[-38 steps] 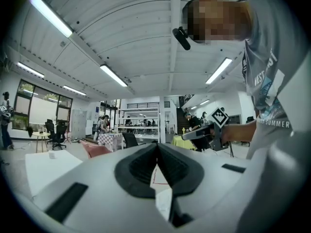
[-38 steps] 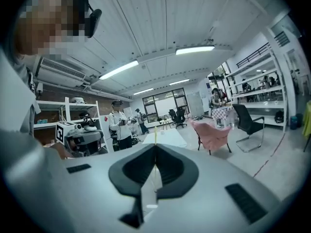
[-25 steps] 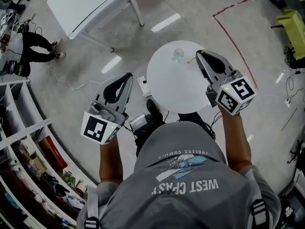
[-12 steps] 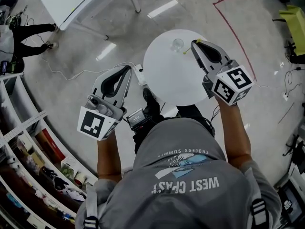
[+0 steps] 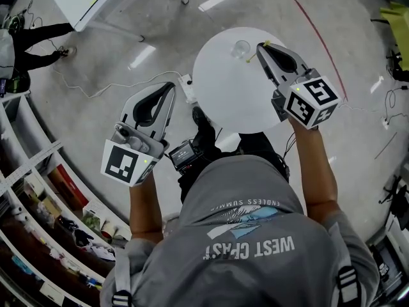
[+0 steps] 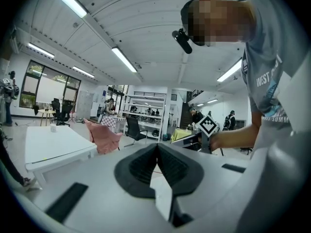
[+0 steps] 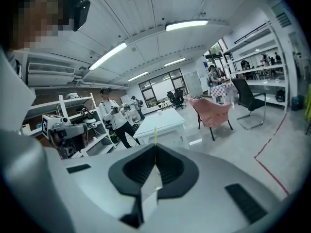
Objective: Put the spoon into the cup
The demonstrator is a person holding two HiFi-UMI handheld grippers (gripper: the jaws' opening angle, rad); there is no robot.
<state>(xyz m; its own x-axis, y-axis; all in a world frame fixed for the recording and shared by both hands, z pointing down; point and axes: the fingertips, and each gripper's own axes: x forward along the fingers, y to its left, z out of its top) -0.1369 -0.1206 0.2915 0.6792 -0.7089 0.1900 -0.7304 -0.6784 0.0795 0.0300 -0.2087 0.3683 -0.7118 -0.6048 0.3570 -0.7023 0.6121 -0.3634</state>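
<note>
Now, spoon [image 7: 155, 134] in right claw [image 5: 261, 45], beside cup [image 5: 241, 48]

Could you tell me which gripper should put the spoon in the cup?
Right: the right gripper holds the spoon beside the cup; the left gripper is empty, off the table.

Both arms outstretched; left claw [image 5: 169, 87] closed empty, right claw [image 5: 261, 46] pinching spoon [image 7: 155, 136]
</note>
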